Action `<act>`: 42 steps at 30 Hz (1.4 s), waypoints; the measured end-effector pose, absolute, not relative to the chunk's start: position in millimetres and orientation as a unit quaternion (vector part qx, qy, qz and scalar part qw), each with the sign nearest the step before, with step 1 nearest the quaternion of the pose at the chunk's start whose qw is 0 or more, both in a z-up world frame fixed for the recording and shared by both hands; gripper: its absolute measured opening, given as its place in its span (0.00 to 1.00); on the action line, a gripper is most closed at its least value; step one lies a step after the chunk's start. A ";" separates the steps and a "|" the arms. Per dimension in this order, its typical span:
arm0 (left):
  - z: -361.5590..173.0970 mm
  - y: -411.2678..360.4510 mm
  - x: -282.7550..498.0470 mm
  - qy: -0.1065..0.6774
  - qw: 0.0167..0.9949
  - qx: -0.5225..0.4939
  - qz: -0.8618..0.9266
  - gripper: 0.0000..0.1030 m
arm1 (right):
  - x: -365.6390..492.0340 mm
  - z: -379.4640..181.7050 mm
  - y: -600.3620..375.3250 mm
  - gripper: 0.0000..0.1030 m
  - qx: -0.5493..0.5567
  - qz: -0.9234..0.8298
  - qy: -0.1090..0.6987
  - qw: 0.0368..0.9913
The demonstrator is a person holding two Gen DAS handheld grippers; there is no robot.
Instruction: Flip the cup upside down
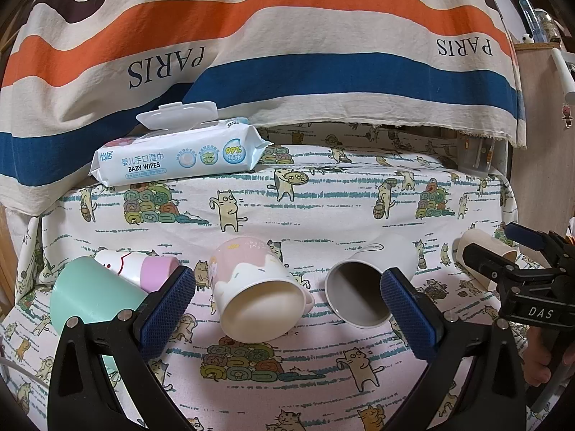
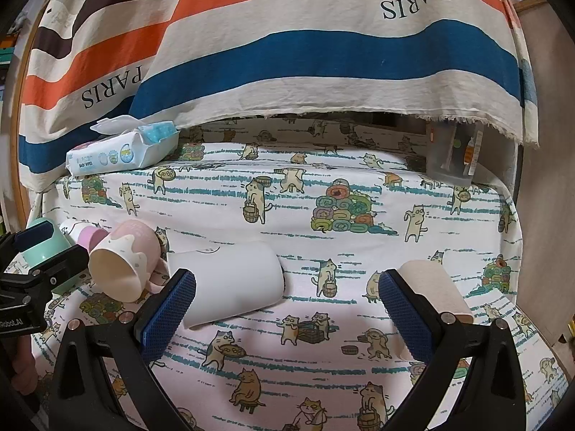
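Several cups lie on their sides on the cat-print cloth. In the left wrist view: a mint cup (image 1: pixel 86 294), a white and lilac cup (image 1: pixel 138 265), a pink and white mug (image 1: pixel 257 289) with its mouth towards me, a white cup (image 1: pixel 370 283), and a beige cup (image 1: pixel 483 251) at the right. My left gripper (image 1: pixel 287 309) is open and empty, its jaws straddling the pink mug from the near side. My right gripper (image 2: pixel 287 309) is open and empty, between the white cup (image 2: pixel 233 283) and the beige cup (image 2: pixel 435 287). The pink mug (image 2: pixel 124 262) and mint cup (image 2: pixel 46 248) show at the left.
A pack of baby wipes (image 1: pixel 176 156) with its lid open lies at the back left. A clear container (image 2: pixel 452 154) stands at the back right. A striped PARIS cloth (image 1: pixel 287 54) hangs behind. The table edge (image 2: pixel 517 251) drops off at the right.
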State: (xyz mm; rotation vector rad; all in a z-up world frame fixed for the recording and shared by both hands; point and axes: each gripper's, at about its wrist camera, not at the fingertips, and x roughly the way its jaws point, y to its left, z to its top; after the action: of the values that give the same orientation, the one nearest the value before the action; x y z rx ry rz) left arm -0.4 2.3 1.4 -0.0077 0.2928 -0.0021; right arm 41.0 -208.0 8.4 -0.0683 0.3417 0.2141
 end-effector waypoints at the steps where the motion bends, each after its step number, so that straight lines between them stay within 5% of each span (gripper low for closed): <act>1: 1.3 2.2 -0.5 0.145 0.989 -0.004 -0.001 0.99 | 40.8 8.5 -208.1 1.00 -0.034 0.106 0.169 0.979; 42: 1.1 1.9 -0.2 0.146 0.989 -0.004 -0.001 1.00 | 37.3 9.2 -212.2 1.00 -0.032 0.068 0.163 0.984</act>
State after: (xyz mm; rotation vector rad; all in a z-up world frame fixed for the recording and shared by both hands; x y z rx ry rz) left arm -0.2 1.9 1.1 -0.0075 0.2922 -0.0024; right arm 37.3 -212.2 9.2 -0.0648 0.3285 0.1373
